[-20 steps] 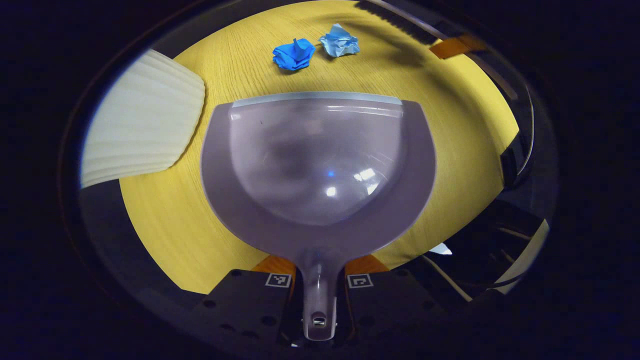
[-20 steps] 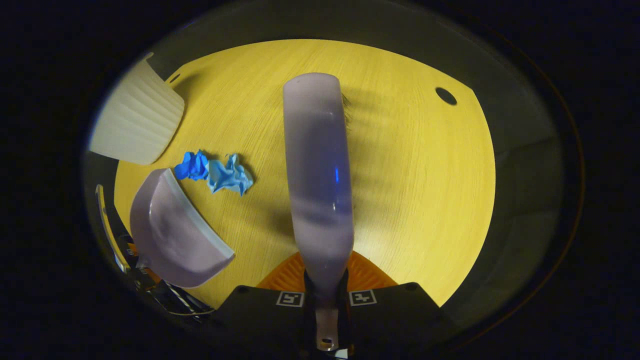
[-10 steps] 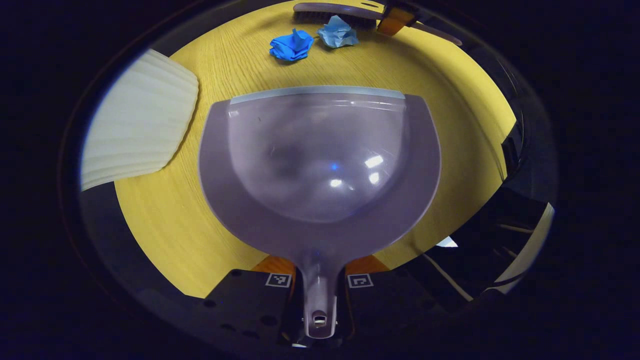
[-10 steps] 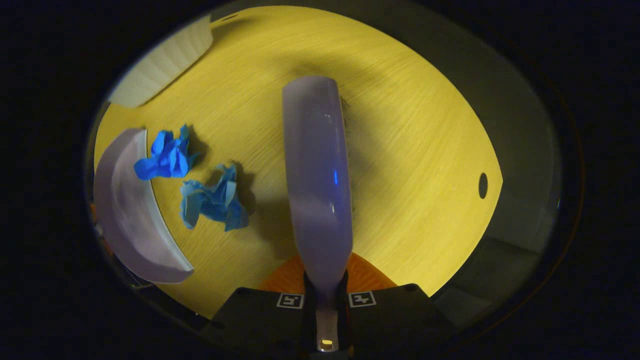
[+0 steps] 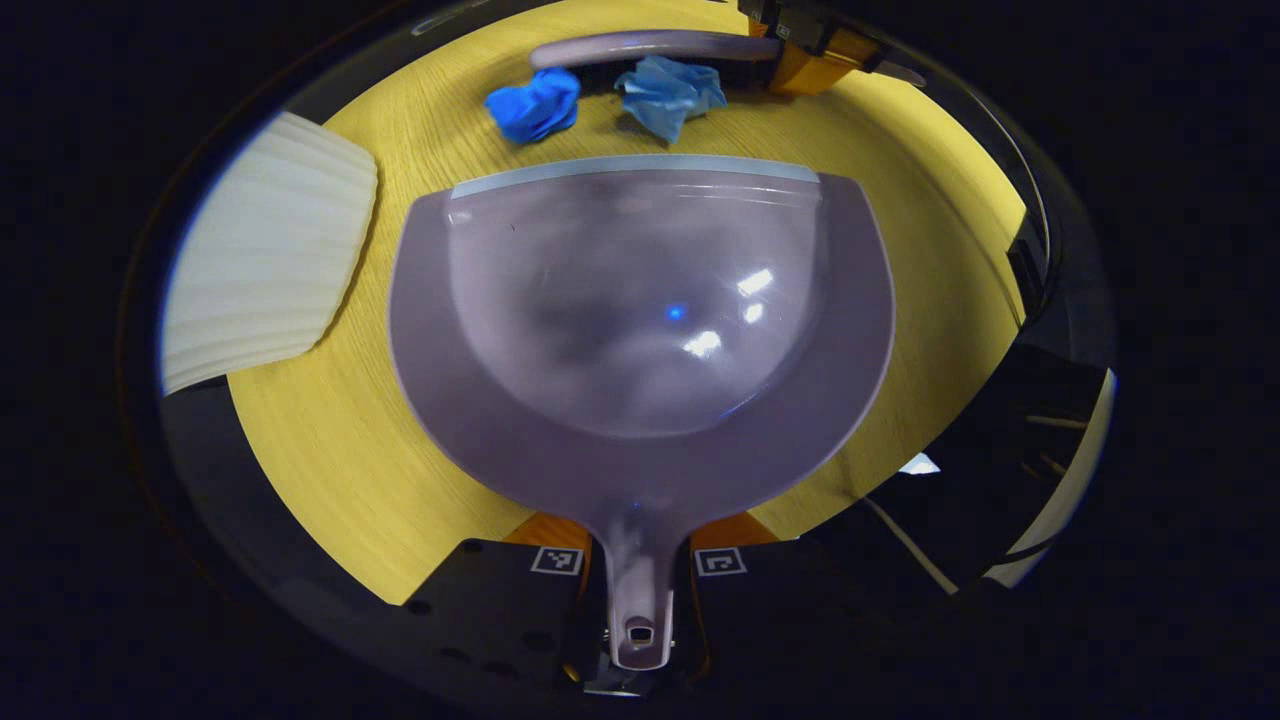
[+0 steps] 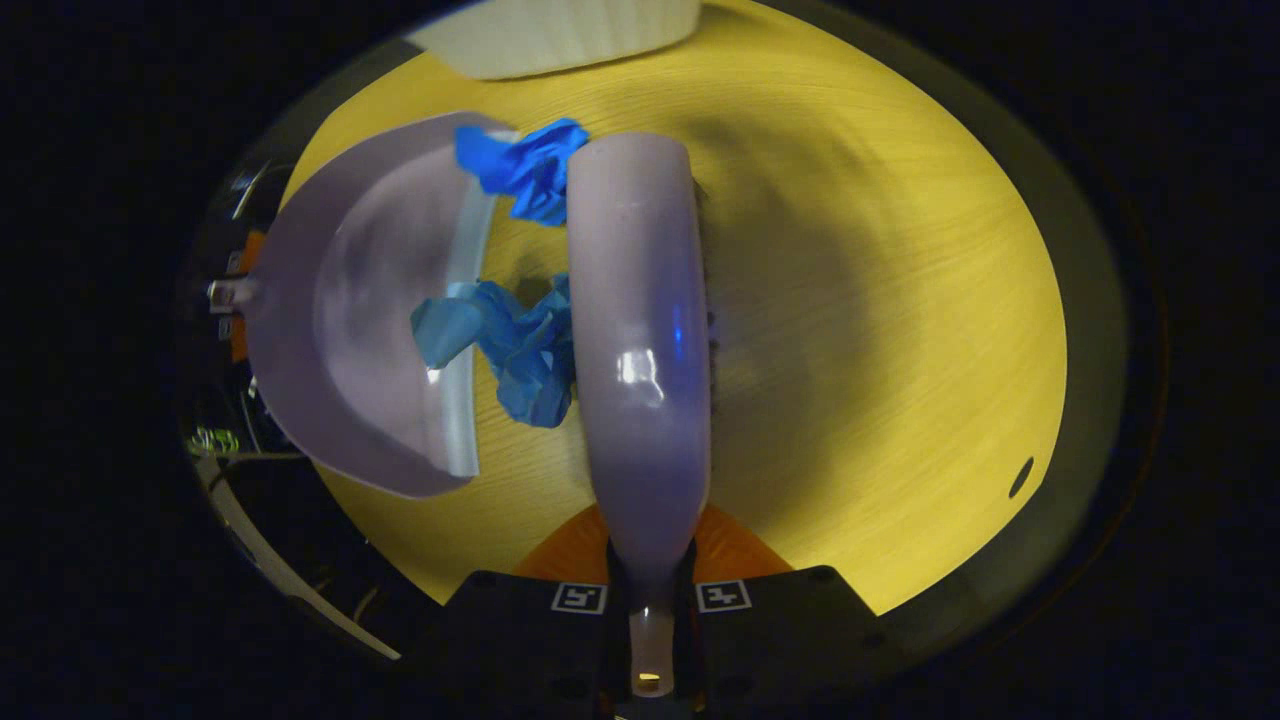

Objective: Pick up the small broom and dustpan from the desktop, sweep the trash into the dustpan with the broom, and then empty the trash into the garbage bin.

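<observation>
My left gripper (image 5: 638,570) is shut on the handle of the grey dustpan (image 5: 640,330), whose pale front lip lies on the yellow table. Just beyond that lip sit a dark blue paper wad (image 5: 532,106) and a light blue paper wad (image 5: 668,92). Behind them lies the small broom (image 5: 650,46), held by my right gripper (image 5: 800,50). In the right gripper view, the right gripper (image 6: 650,596) is shut on the broom (image 6: 640,330). The broom presses the light blue wad (image 6: 505,345) and dark blue wad (image 6: 525,170) against the dustpan (image 6: 360,300) lip.
A white ribbed garbage bin (image 5: 265,265) stands at the table's left, also at the top as the bin (image 6: 560,30). The yellow table (image 6: 880,300) stretches right of the broom, with a small dark hole (image 6: 1021,477) near its edge. Cables hang off the table edge (image 5: 960,500).
The broom swept toward the dustpan, pushing both paper wads up to its lip. The dustpan has edged forward toward them.
</observation>
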`<state>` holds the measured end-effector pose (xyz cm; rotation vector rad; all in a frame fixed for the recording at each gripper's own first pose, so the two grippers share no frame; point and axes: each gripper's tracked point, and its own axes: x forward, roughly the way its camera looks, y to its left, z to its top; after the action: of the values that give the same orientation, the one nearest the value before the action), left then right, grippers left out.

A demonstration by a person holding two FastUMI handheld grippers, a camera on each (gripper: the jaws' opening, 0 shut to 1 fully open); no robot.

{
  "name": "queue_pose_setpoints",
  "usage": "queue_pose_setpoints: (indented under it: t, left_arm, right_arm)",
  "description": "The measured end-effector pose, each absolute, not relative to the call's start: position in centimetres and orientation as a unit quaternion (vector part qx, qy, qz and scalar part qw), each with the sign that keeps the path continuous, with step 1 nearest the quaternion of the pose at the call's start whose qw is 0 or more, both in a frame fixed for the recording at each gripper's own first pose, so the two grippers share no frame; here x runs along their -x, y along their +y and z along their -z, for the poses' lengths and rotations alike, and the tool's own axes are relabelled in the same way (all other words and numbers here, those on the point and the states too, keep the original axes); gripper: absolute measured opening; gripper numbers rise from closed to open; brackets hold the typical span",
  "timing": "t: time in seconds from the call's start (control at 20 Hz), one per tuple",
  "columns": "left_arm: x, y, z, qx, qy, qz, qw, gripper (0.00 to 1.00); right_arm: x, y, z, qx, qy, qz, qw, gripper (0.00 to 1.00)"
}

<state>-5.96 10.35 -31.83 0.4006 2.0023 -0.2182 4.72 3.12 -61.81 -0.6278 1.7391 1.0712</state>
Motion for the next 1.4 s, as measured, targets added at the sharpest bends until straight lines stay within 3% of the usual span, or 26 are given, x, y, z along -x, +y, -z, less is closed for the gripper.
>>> queue_pose_setpoints:
  t: [0.2, 0.35, 0.75, 1.05, 1.4]
  left_arm:
    - [6.6, 10.9, 31.9, -0.186, 0.829, 0.109, 0.516, 0.24]
    - [7.3, 10.6, 31.7, -0.194, 0.83, 0.114, 0.511, 0.24]
    - [7.8, 10.3, 32.0, -0.204, 0.818, 0.119, 0.524, 0.24]
    - [7.7, 10.3, 32.1, -0.203, 0.829, 0.119, 0.508, 0.25]
    - [7.9, 10.3, 32.1, -0.209, 0.837, 0.115, 0.492, 0.24]
  right_arm:
    - [0.1, 3.8, 60.2, 0.209, 0.718, -0.523, 0.407, 0.17]
    - [-1.9, 3.2, 59.6, 0.167, 0.728, -0.528, 0.405, 0.18]
    - [-7.3, -2.6, 57.7, 0.101, 0.739, -0.471, 0.472, 0.18]
    - [-11.9, -5.1, 61.2, 0.105, 0.765, -0.377, 0.512, 0.18]
    - [-18.9, 0.5, 63.0, 0.121, 0.753, -0.35, 0.544, 0.17]
